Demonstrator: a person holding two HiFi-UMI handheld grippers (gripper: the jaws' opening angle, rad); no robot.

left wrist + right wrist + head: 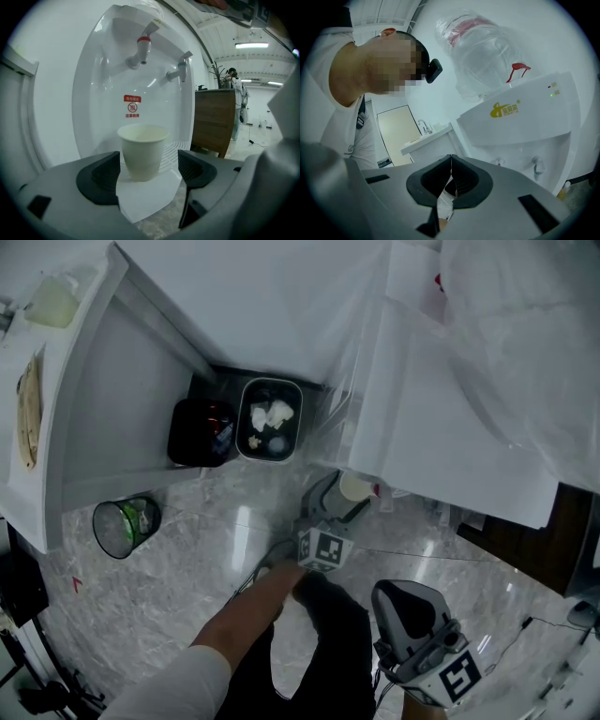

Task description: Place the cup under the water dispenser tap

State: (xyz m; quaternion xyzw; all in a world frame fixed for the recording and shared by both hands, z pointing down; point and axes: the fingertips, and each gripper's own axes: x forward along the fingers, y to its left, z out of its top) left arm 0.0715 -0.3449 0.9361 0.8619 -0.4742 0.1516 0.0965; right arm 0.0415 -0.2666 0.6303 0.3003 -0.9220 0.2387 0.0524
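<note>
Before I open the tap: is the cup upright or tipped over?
Upright: the cup stands on its base, rim up, on the dispenser's drip tray.

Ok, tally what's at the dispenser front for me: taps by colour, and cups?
Red tap: 1
Blue-grey tap: 1
Paper cup: 1
Total: 3

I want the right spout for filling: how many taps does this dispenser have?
2. A red-handled tap sits at the upper left, above the cup. A bluish-handled tap is to its right. None seems hidden.
</note>
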